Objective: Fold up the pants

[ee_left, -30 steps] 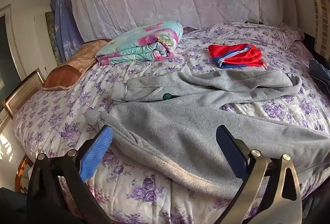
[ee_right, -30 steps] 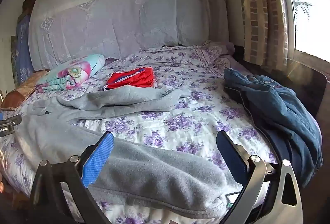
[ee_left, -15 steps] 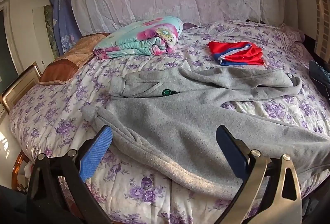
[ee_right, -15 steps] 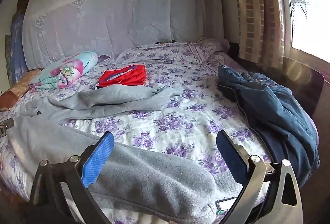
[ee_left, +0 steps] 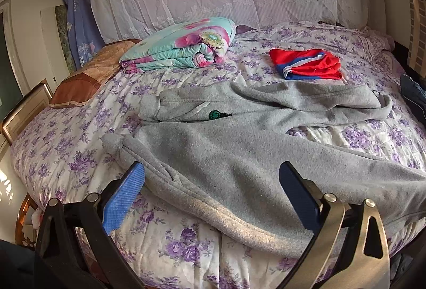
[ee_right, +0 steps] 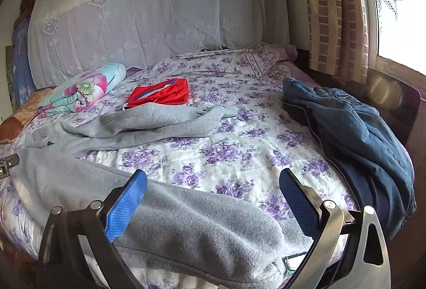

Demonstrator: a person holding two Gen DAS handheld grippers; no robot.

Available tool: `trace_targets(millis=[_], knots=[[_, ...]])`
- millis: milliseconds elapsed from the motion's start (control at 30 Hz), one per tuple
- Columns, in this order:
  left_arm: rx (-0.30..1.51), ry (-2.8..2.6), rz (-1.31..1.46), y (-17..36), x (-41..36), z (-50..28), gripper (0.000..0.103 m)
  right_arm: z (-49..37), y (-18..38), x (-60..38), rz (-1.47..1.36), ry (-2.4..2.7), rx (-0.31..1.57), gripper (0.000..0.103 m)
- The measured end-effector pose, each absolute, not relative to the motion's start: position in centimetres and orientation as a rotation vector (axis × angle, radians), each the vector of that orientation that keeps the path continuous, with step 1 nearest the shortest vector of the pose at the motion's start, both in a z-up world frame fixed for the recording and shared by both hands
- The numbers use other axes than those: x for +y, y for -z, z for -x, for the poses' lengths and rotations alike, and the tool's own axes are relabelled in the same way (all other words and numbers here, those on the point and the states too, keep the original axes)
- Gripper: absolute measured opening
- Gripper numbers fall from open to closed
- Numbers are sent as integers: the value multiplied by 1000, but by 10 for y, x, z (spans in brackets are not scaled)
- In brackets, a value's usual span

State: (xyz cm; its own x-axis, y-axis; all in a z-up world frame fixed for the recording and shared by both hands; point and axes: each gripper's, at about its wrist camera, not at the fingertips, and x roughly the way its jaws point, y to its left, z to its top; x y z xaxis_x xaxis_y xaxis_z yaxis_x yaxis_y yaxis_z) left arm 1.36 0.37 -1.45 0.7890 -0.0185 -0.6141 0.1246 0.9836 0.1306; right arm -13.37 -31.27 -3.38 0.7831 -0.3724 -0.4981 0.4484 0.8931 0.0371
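Note:
Grey fleece pants (ee_left: 239,156) lie spread across the floral bed, waistband to the left, one leg running along the near edge, the other bent toward the back right. In the right wrist view the near leg's cuff end (ee_right: 202,233) lies at the bed's front edge. My left gripper (ee_left: 213,195) is open and empty, hovering over the waist and hip part. My right gripper (ee_right: 213,201) is open and empty, just above the near leg's cuff end.
A folded floral quilt (ee_left: 183,46) and a brown pillow (ee_left: 87,76) sit at the back left. Folded red shorts (ee_left: 306,64) lie behind the pants. A heap of blue jeans (ee_right: 351,129) lies on the bed's right side. Curtain (ee_right: 335,9) and window stand on the right.
Both grippers have drawn slightly nearer over the pants and lowered a little; the view shifts accordingly. The pants have not moved and both grippers stay open.

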Motion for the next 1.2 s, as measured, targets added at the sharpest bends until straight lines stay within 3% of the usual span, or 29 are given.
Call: trace_targets(millis=[867,1200], knots=[[648,67,-185,7,9,-12,99,132,30,-309,-131,413,502,100],[712,-89,-163,-12,90,-78,99,87,3,-309,40,86,538,100]])
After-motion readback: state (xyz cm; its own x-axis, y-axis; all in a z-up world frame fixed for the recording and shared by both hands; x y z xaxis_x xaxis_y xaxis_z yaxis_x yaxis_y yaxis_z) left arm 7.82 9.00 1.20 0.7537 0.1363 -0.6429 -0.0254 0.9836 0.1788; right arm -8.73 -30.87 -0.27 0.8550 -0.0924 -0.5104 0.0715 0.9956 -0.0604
